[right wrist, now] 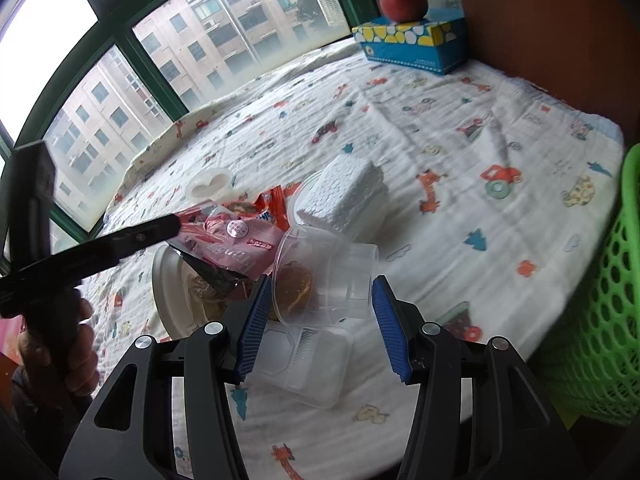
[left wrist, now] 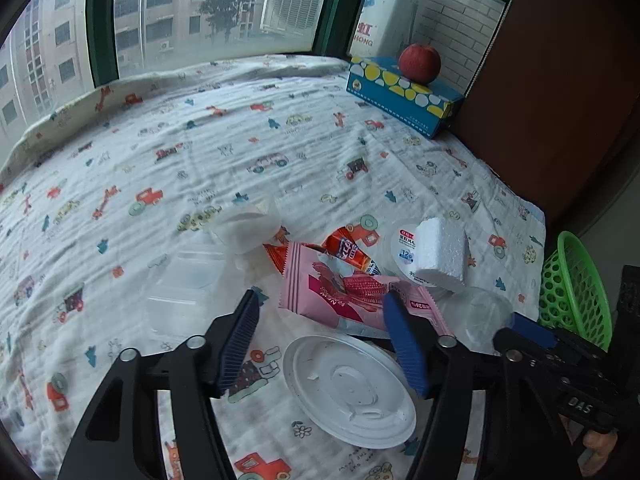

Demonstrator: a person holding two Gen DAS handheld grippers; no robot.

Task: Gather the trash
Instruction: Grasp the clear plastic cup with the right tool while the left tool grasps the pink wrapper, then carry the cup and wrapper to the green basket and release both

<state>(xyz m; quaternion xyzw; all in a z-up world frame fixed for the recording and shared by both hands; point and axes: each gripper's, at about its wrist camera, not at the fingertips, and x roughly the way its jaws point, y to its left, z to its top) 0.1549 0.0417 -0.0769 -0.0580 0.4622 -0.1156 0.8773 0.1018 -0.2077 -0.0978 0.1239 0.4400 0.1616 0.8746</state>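
Left claw [left wrist: 320,344]: wide apart, over the white lid [left wrist: 349,390] and pink wrapper [left wrist: 340,294].
Right claw [right wrist: 318,328]: wide apart, around a clear cup [right wrist: 328,276].
Trash: piled on the counter [left wrist: 200,140].
Green basket [right wrist: 600,320]: beside the counter.

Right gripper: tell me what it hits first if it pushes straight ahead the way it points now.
Probably the clear plastic cup lying on its side, directly between the open right gripper fingers. Depth is hard to judge.
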